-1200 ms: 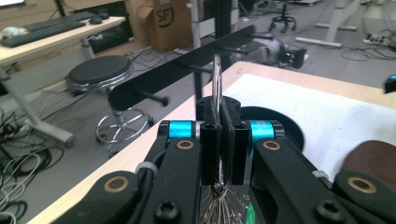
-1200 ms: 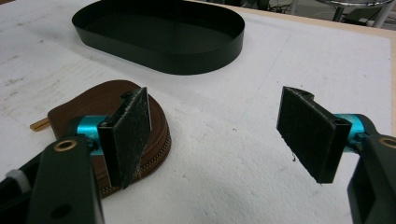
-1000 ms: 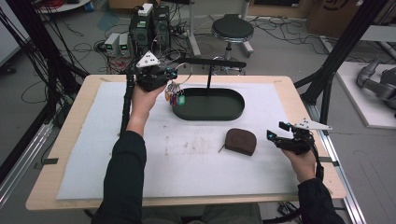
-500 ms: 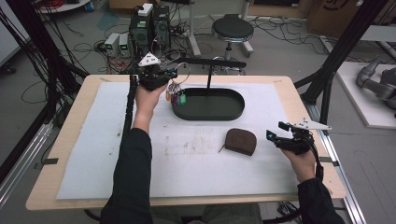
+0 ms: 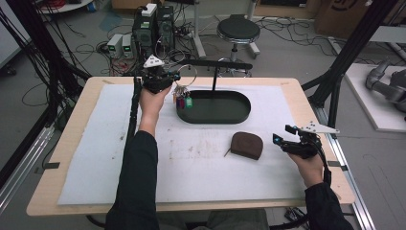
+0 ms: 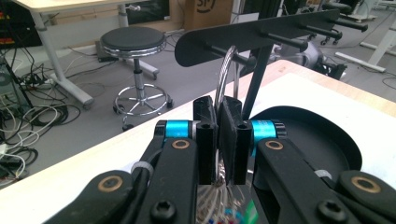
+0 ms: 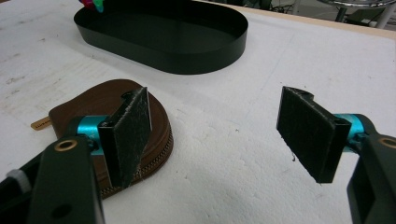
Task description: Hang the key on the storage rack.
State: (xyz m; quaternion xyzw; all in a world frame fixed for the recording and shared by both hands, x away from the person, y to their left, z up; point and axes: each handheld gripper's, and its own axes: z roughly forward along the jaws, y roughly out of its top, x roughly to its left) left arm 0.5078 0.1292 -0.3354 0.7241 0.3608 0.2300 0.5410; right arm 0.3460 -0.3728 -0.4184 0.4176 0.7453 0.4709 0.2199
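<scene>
High view: left gripper (image 5: 178, 76) sits in the upper left-centre of the frame, held up over the far edge of the desk (image 5: 76, 143), just left of the black oval tray (image 5: 242, 115). Its jaws are clenched on a large silver key ring (image 5: 189, 73); a bunch of keys with coloured tags (image 5: 183, 98) hangs below it, dangling at the tray's left rim. In the left gripper view the two black pads stand pressed together at frame centre with the ring (image 6: 225, 70) rising out between them; the top of the ring is looped at a peg of the black hook rack (image 6: 261, 32) that crosses the upper right of that frame, though whether it rests on the peg or just overlaps it I cannot tell. The rack's post stands in the tray. Right gripper (image 5: 282, 140) is at the right edge of the high view, low over the white mat (image 5: 95, 158), jaws released and spread wide, grasping nothing. Brown zip pouch (image 5: 247, 145) lies flat on the mat just left of it; in the right gripper view the pouch (image 7: 93, 102) shows behind the left pad, lower left of frame, with the tray (image 7: 168, 32) across the top.
</scene>
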